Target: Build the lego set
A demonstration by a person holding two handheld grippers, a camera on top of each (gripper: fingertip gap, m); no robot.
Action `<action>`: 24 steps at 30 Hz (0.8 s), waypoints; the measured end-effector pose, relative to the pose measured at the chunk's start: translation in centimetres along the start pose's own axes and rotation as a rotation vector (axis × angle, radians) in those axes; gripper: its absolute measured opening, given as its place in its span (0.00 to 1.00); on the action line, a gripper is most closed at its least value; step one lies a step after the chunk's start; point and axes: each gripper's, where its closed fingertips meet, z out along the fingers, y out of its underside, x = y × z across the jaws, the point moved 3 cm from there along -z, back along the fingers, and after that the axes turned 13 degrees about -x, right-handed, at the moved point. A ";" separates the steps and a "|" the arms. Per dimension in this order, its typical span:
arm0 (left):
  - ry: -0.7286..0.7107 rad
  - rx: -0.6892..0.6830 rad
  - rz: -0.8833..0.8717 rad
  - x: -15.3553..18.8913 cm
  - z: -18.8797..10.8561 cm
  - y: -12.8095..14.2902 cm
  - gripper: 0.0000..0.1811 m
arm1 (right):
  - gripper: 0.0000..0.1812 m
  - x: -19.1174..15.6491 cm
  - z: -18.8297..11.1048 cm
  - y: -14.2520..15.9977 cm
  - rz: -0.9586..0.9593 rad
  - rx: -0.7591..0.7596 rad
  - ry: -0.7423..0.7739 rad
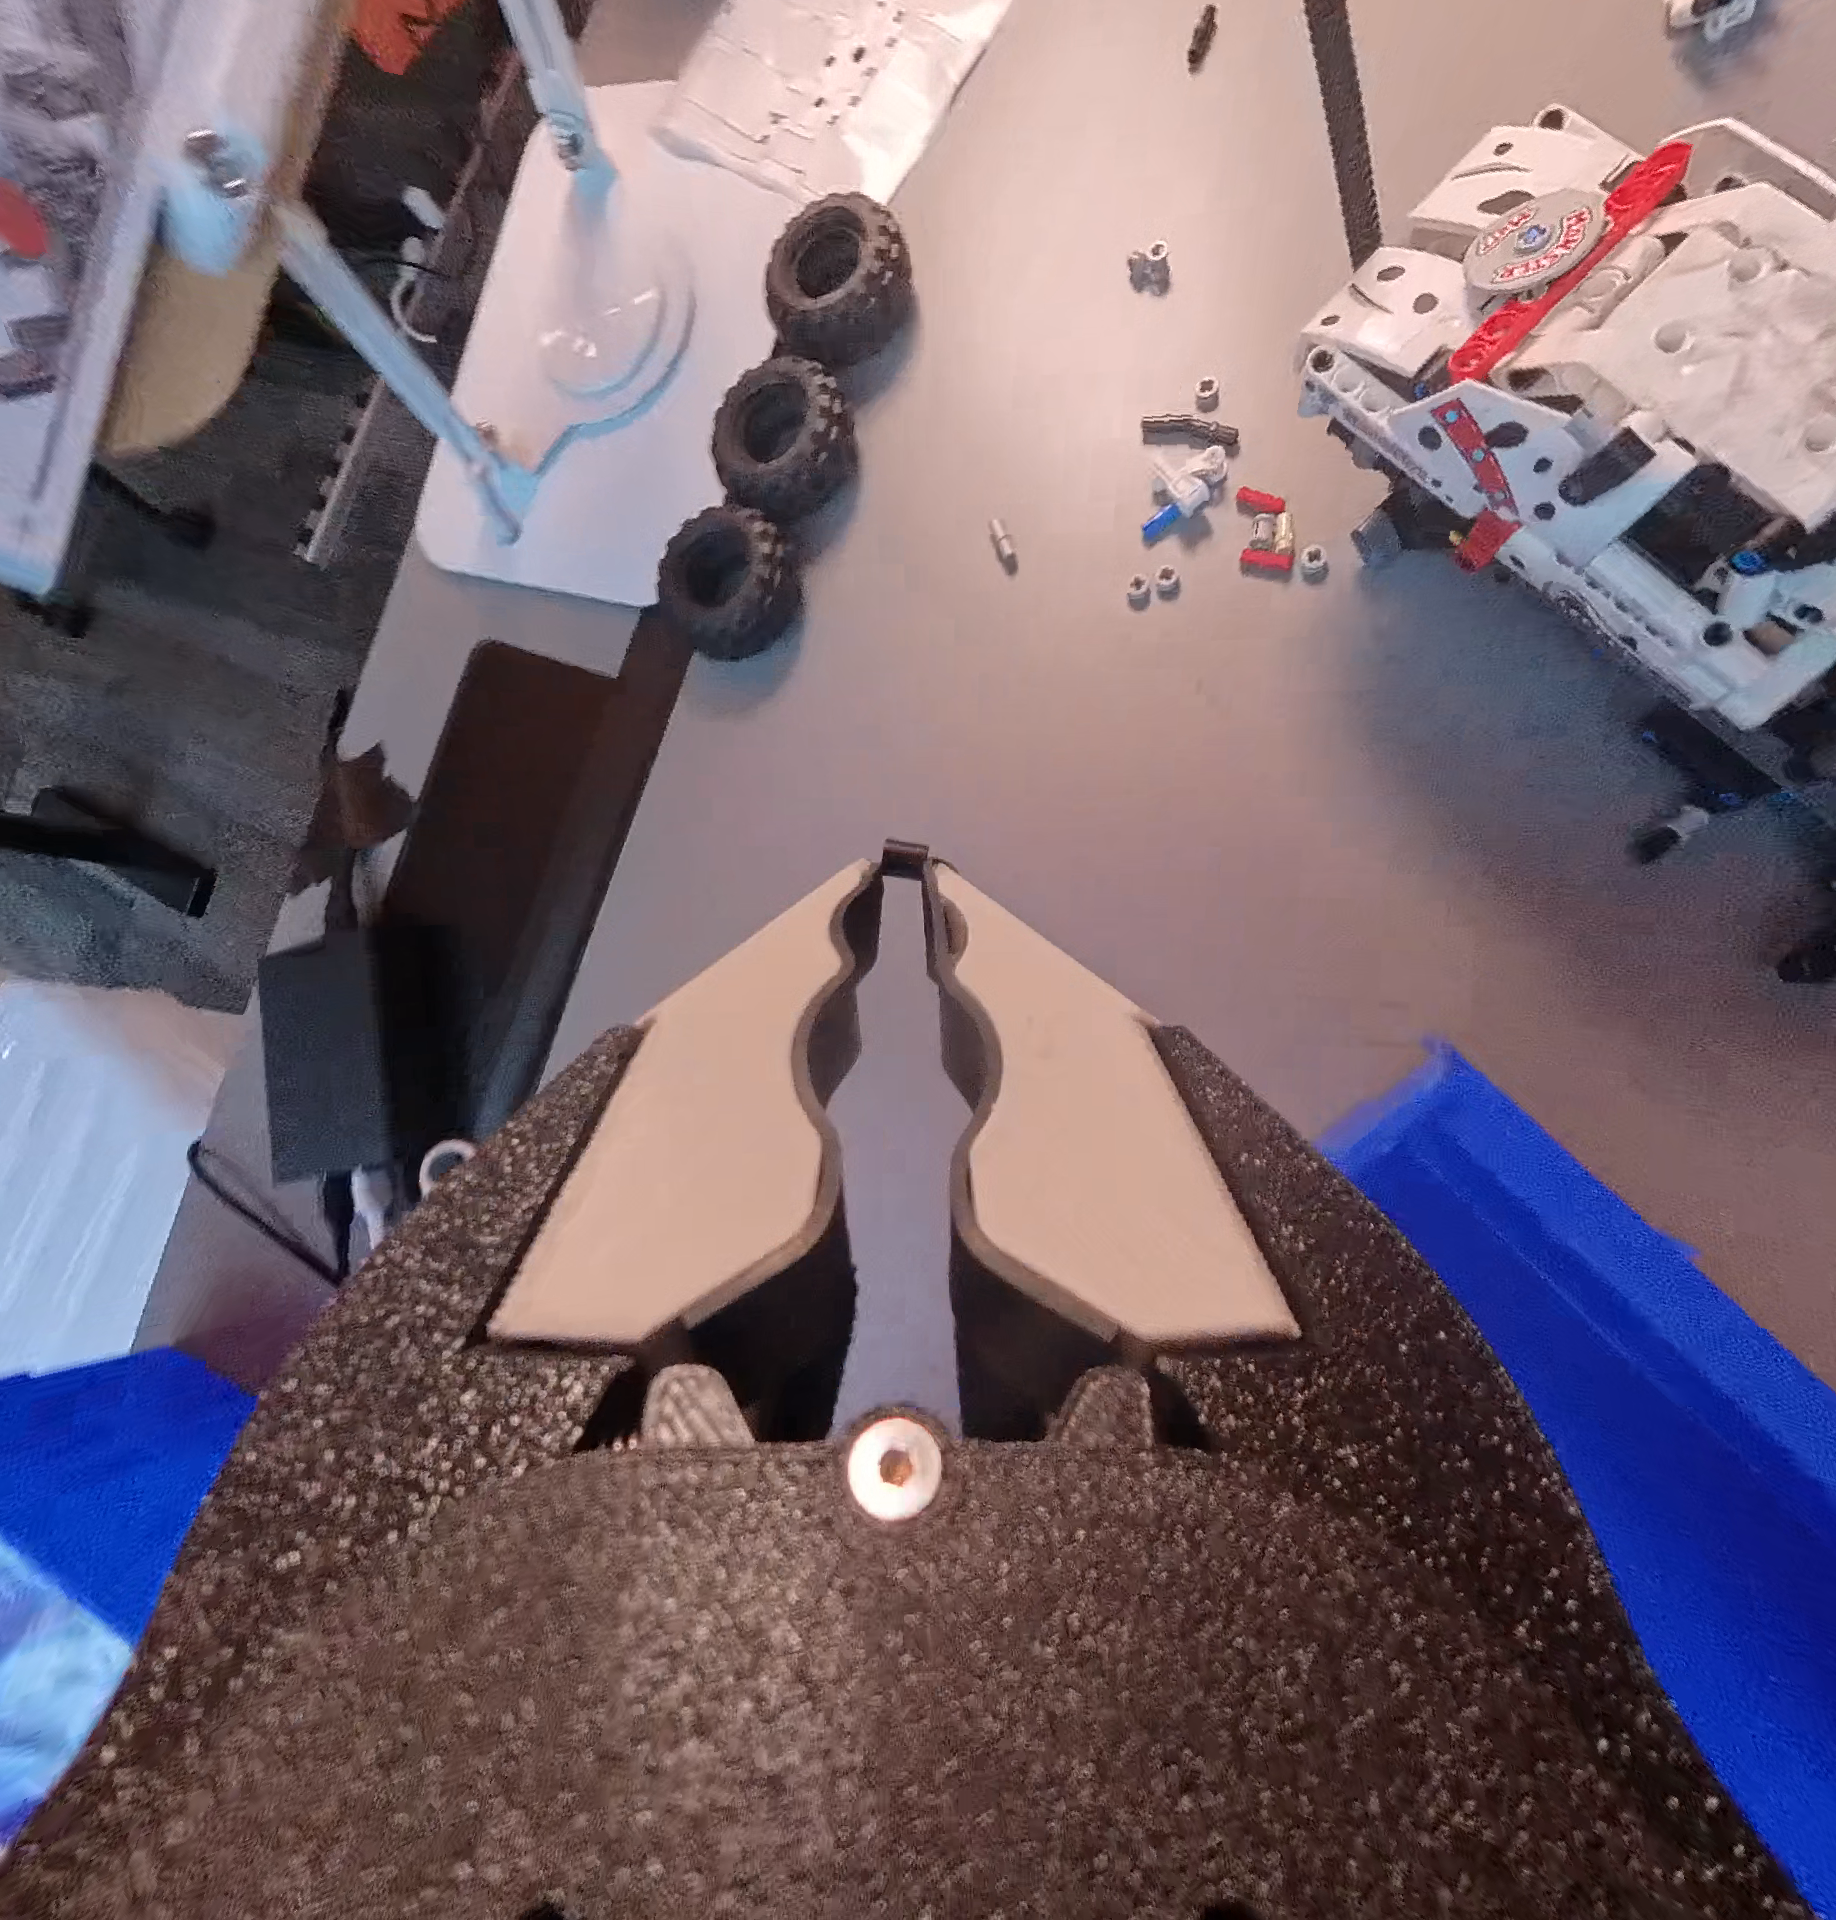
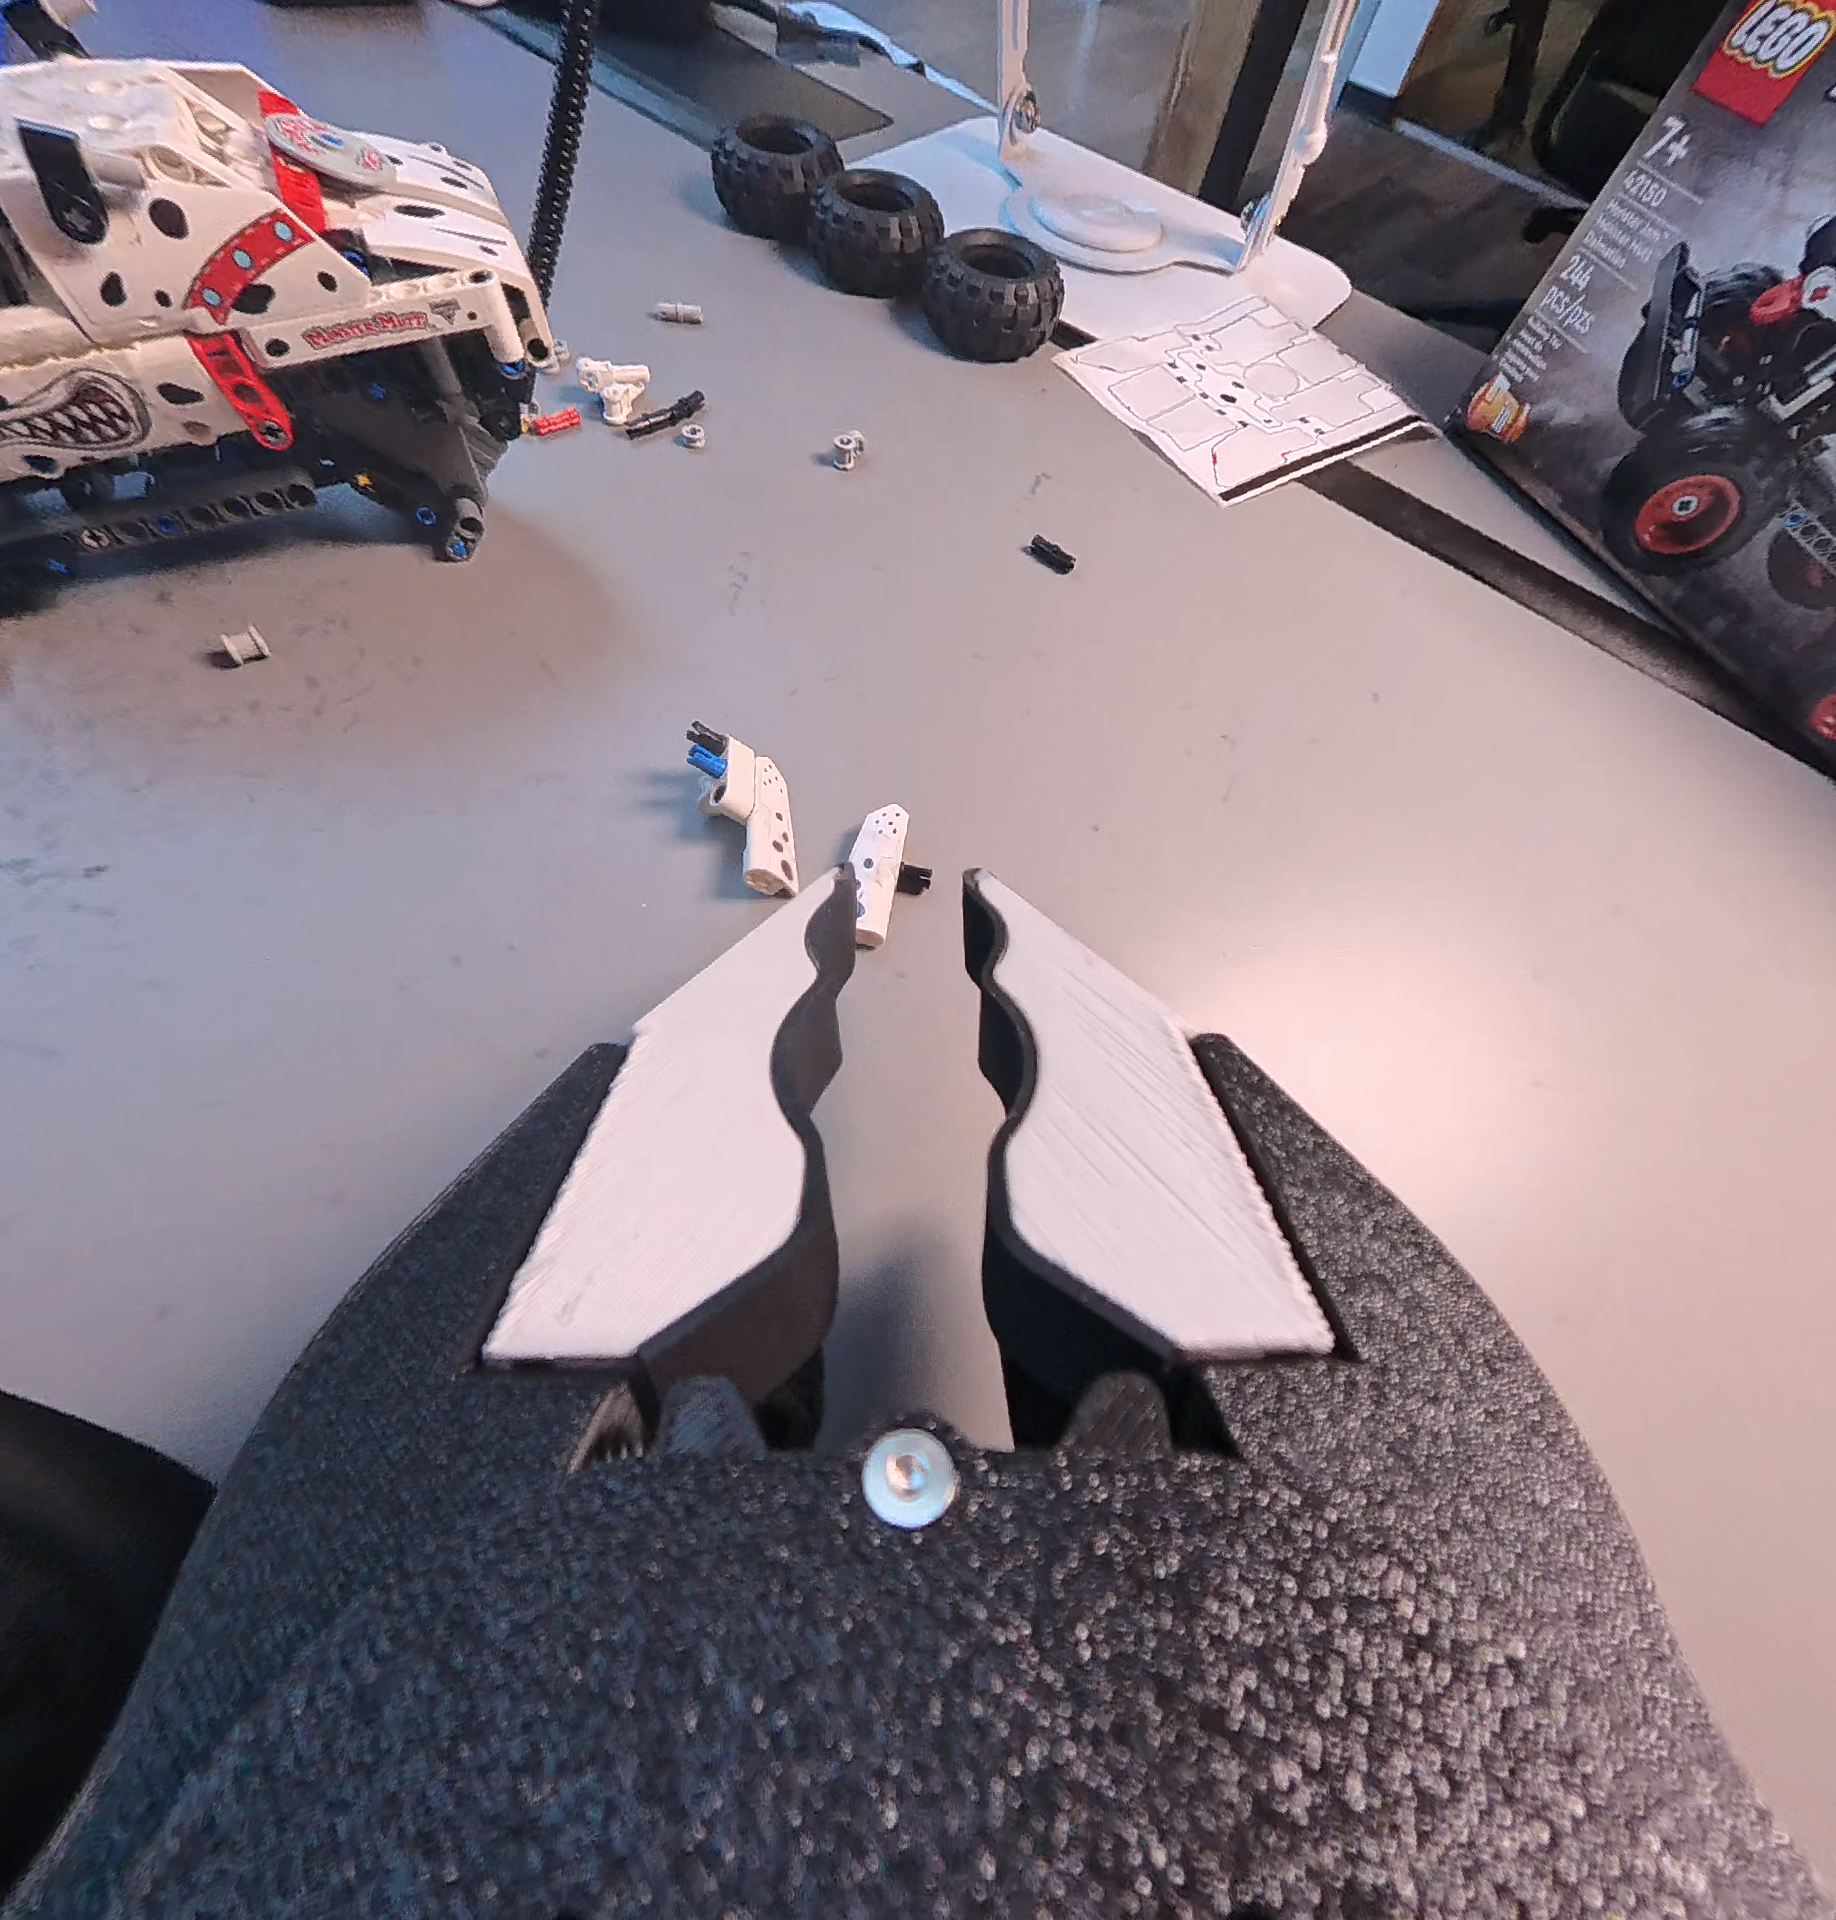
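Note:
My left gripper (image 1: 906, 885) is shut on a small black Lego pin (image 1: 906, 856) and holds it above the grey table. The white spotted Lego truck (image 1: 1641, 416) stands at the right; in the right wrist view it stands at the far left (image 2: 218, 301). My right gripper (image 2: 906, 881) is open, low over the table. A small white spotted panel (image 2: 881, 847) with a black pin lies between its fingertips, against the left finger. A second white spotted panel (image 2: 766, 826) with blue and black pins lies just to its left.
Three black tyres (image 1: 779, 436) (image 2: 878, 234) lie in a row by a white stand base (image 2: 1122, 239). Loose small parts (image 1: 1205, 499) (image 2: 633, 400) lie beside the truck. A sticker sheet (image 2: 1246, 405), a stray black pin (image 2: 1052, 554) and the Lego box (image 2: 1724, 364) are at the right. Blue bins (image 1: 1620, 1351) flank my left gripper. The grippers' ends are close to 40 cm from one another. The right gripper is farther from the white spotted Lego truck (image 1: 1641, 416), some 25 cm, than the left, some 15 cm. The right camera catches it too, in the right wrist view (image 2: 65, 68).

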 end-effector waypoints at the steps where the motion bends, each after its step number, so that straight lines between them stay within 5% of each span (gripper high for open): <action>1: 0.018 -0.018 0.028 0.3 1.6 -1.4 0.03 | 0.10 0.0 -0.2 0.0 0.001 0.012 0.000; 7: 0.116 -0.088 0.143 2.5 8.5 -6.8 0.03 | 0.10 0.0 -0.7 -0.2 0.006 0.053 -0.006; 14: 0.156 -0.219 0.243 4.4 13.3 -7.0 0.03 | 0.10 0.1 -0.8 -0.2 0.011 0.064 -0.015; 24: 0.164 -0.181 0.240 4.7 11.8 -7.1 0.16 | 0.10 -0.1 -0.8 -0.2 -0.008 0.059 -0.007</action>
